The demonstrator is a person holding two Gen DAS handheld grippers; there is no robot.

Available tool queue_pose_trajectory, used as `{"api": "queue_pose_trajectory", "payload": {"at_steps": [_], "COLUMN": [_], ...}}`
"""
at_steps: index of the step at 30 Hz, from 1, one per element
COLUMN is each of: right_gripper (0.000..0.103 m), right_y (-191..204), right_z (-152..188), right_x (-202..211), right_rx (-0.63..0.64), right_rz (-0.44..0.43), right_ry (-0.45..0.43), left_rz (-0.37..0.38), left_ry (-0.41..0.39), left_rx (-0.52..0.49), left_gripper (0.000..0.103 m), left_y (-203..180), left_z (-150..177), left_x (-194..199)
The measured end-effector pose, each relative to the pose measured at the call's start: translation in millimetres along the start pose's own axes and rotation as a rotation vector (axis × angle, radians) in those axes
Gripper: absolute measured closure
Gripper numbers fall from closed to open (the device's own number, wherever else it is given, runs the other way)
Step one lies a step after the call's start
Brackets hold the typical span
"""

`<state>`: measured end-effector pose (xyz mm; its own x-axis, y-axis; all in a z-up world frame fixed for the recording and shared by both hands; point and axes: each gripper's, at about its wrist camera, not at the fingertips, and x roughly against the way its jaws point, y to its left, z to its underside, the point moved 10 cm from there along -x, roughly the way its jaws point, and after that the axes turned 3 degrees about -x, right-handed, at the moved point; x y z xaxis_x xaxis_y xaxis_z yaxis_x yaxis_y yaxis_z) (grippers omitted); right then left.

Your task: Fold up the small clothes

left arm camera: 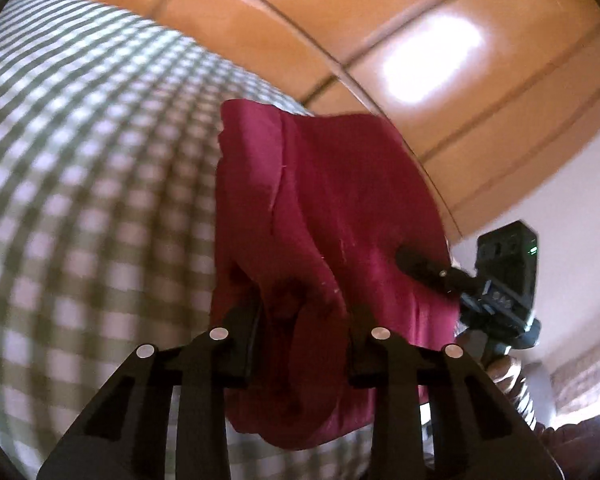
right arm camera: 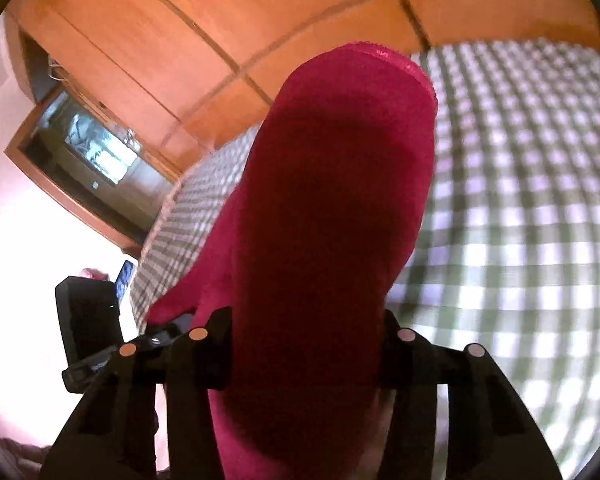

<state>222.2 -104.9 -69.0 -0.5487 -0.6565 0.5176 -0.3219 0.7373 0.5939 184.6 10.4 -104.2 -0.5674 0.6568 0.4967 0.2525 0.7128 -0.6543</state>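
Left claw (left arm camera: pixel 300 344) and right claw (right arm camera: pixel 304 344) each pinch an edge of the red garment (left arm camera: pixel 324 208), holding it lifted and spread for folding above the checked bed (left arm camera: pixel 80 168); wooden wardrobe (left arm camera: pixel 380 20) beyond.

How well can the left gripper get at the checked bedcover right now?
Probably not freely: the left gripper is shut on the red garment, which bunches between its fingers and hangs in front of the checked bedcover.
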Motion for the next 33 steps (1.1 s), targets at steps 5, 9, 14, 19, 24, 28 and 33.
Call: {"api": "queue_pose_trajectory", "payload": {"at_steps": [5,9,14,19,24,28,33], "right_gripper": [0.056,0.056,0.054,0.029,0.032,0.048,0.067], "right_y": [-39,-98,-183,-264,-240,-192,-164], "right_z": [-8,-17,-13,21,27,28,68], "right_x": [70,128,169,192,229,234,183], "right_rx": [-0.039,-0.114,-0.261,-0.417,-0.308,-0.172,-0.092], "right_rz": [0.056,0.145,0.256,0.379,0.52,0.554,0.576], "right_ry": [-0.119,-0.212,-0.283,-0.284,-0.354,-0.358,-0.21], "left_rz": [0.063,0.095,0.059,-0.082,-0.141,-0.229,-0.327], "left_ry": [0.096,0.168,0.267,0.334,0.214,0.166,0.186], "left_rx": [-0.145,-0.263,-0.391,-0.536,-0.612,-0.643,-0.636], "left_gripper": [0.073,0.073,0.073,0.065,0.064,0.059,0.051], "left_y": [-75,-136,-197,-215,-226,-210,-182], "left_z": [1,-3,-3,12,4,-3,6], "left_x": [-56,-116,-203,-263,-248,-246,-252]}}
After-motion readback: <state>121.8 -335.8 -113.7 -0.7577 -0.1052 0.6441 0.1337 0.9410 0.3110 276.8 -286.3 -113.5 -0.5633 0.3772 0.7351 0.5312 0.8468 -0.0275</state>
